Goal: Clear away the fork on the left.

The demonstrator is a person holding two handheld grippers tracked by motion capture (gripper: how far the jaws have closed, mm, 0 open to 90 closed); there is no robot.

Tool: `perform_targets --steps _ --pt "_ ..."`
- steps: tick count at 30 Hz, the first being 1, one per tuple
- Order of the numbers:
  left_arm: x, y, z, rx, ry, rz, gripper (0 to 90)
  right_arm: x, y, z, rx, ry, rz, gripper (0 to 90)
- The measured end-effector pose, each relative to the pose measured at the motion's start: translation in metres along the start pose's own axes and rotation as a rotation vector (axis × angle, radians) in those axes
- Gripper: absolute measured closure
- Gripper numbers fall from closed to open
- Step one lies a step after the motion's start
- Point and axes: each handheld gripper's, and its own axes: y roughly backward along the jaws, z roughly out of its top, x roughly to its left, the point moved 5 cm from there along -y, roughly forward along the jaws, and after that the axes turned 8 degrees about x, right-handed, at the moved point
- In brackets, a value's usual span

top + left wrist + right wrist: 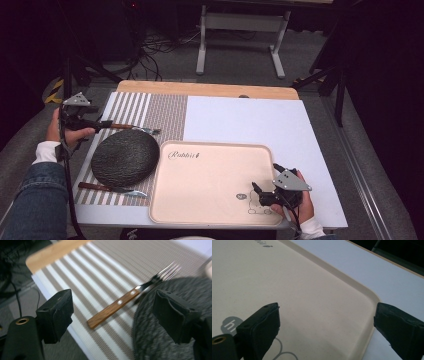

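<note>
Left tongs (112, 315) released, jaws spread, nothing gripped; the wooden-handled fork (125, 301) lies flat on the striped woven placemat (100, 272), tines blurred, seemingly touching the round dark textured plate (170, 345). Right tongs (327, 327) released over the smooth beige tray (287, 290).

On the table (300, 130), a placemat (165, 112) covers the left part. A plate (125, 157) sits on the placemat, with a fork (131, 127) just beyond its far edge and a knife (112, 189) at its near edge. A tray (215, 182) lies right of the plate, touching it.
</note>
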Motion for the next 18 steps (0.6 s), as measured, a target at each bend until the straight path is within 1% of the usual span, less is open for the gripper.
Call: perform_targets --steps 2,3,4,5,6,7,8,9,10,11,12,13,14,15,16,17,18 --pt "0.005 -0.01 -0.001 0.061 -0.009 0.002 18.2 0.0 0.0 0.0 0.003 -0.003 -0.006 7.9" --pt "0.005 -0.01 -0.001 0.061 -0.009 0.002 19.3 -0.001 0.0 0.0 0.001 -0.001 -0.016 8.1" --pt "0.009 -0.019 -0.003 0.122 -0.024 -0.001 22.3 -0.001 0.0 0.0 0.002 -0.003 -0.03 8.3" --pt "0.009 -0.019 -0.003 0.122 -0.024 -0.001 22.6 -0.002 0.0 0.0 0.004 -0.003 -0.037 8.4" --pt "0.014 -0.026 -0.005 0.158 -0.023 -0.013 22.5 -0.002 0.0 -0.001 0.004 -0.003 -0.042 8.6" --pt "0.014 -0.026 -0.005 0.158 -0.023 -0.013 22.6 -0.002 0.0 -0.001 0.004 -0.003 -0.042 8.6" --pt "0.015 -0.03 -0.004 0.165 -0.016 -0.013 22.6 -0.003 0.0 -0.001 0.002 -0.004 -0.046 8.6" --pt "0.017 -0.034 -0.004 0.185 -0.026 -0.007 22.6 -0.003 0.001 -0.001 0.001 -0.008 -0.052 8.7" --pt "0.016 -0.038 -0.004 0.195 -0.021 -0.012 22.6 -0.004 0.002 0.0 -0.003 -0.01 -0.058 8.7" --pt "0.017 -0.04 -0.004 0.206 -0.033 -0.014 22.6 -0.004 0.002 0.0 -0.006 -0.013 -0.056 8.8" --pt "0.017 -0.043 -0.004 0.226 -0.035 -0.022 22.7 -0.004 0.002 0.0 -0.005 -0.013 -0.056 8.8" --pt "0.018 -0.046 -0.004 0.238 -0.038 -0.007 22.6 -0.004 0.001 -0.001 -0.002 -0.009 -0.057 8.8" --pt "0.019 -0.048 -0.004 0.237 -0.031 -0.007 22.1 -0.004 0.001 -0.001 0.0 -0.009 -0.055 8.9" --pt "0.019 -0.051 -0.005 0.24 -0.027 -0.02 21.9 -0.004 0.001 -0.001 0.001 -0.01 -0.052 8.9" --pt "0.019 -0.052 -0.005 0.242 -0.026 -0.024 21.9 -0.003 0.0 -0.001 0.004 -0.007 -0.05 8.9" --pt "0.018 -0.054 -0.005 0.249 -0.035 -0.019 21.9 -0.003 0.0 -0.001 0.004 -0.007 -0.05 8.9" --pt "0.018 -0.056 -0.004 0.268 -0.047 -0.02 21.7 -0.003 0.001 -0.001 0.003 -0.005 -0.05 8.9"
